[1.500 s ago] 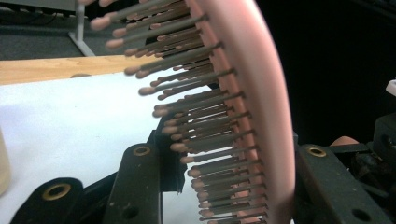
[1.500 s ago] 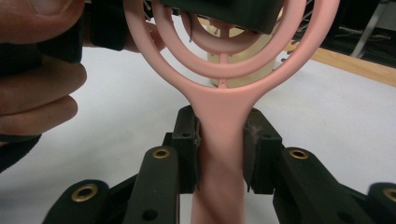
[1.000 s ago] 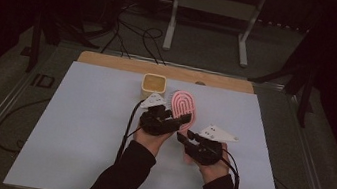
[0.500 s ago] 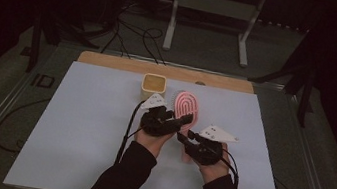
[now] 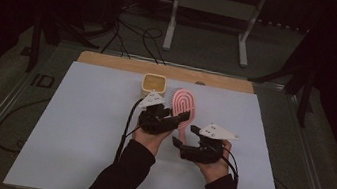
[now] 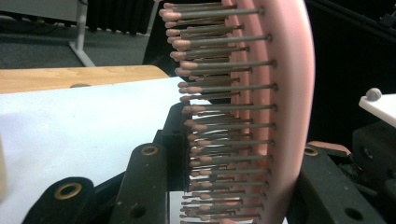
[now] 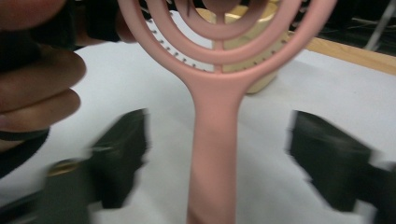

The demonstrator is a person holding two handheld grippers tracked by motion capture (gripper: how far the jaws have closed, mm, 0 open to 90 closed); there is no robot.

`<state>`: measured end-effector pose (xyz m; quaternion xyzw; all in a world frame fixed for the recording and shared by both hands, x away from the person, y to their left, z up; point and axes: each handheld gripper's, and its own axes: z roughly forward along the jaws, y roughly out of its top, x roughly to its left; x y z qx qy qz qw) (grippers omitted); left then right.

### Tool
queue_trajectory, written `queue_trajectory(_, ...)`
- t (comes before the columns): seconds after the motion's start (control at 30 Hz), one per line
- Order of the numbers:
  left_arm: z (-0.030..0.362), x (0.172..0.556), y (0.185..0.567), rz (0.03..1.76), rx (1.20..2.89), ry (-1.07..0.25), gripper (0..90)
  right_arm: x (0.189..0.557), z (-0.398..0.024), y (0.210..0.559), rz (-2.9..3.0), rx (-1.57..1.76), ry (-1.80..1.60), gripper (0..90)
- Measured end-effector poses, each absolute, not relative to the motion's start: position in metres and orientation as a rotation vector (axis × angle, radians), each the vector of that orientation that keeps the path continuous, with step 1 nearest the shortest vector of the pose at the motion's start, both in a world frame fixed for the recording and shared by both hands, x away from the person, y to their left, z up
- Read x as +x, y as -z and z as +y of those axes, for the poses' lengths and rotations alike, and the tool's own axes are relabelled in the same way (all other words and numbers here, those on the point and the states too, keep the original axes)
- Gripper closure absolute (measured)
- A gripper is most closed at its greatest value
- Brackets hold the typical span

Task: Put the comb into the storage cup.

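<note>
- Your right gripper (image 5: 189, 140) sat nearest you, its fingers spread wide to either side of the pink hairbrush's (image 5: 185, 108) handle, not touching it.
- Your left gripper (image 5: 172, 120) had its fingers closed on the brush head, bristles against one finger, holding it above the white tabletop (image 5: 76, 126).
- Just beyond stood a small yellow container (image 5: 153, 84).

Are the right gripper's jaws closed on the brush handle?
No: in the right gripper view, the pink hairbrush handle stands between the two black jaws with clear gaps on both sides.
</note>
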<state>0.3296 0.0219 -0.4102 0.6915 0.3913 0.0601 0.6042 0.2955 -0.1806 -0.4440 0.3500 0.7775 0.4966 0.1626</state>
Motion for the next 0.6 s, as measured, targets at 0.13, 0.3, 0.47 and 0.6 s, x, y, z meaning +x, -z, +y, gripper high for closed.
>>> queue_trajectory(0.13,0.026,0.330,0.409,0.909,1.599,-0.147,64.5,0.295,-0.181,0.445,2.228,1.006,-1.372,8.3)
queue_trajectory(0.3,0.032,0.331,0.405,0.914,1.592,-0.151,64.5,0.293,-0.185,0.446,2.227,1.021,-1.352,8.2)
queue_trajectory(0.47,0.041,0.333,0.401,0.927,1.586,-0.168,64.5,0.289,-0.189,0.446,2.232,0.974,-1.329,8.8)
queue_trajectory(0.6,0.049,0.335,0.396,0.934,1.579,-0.185,64.5,0.285,-0.197,0.448,2.211,0.973,-1.319,8.8)
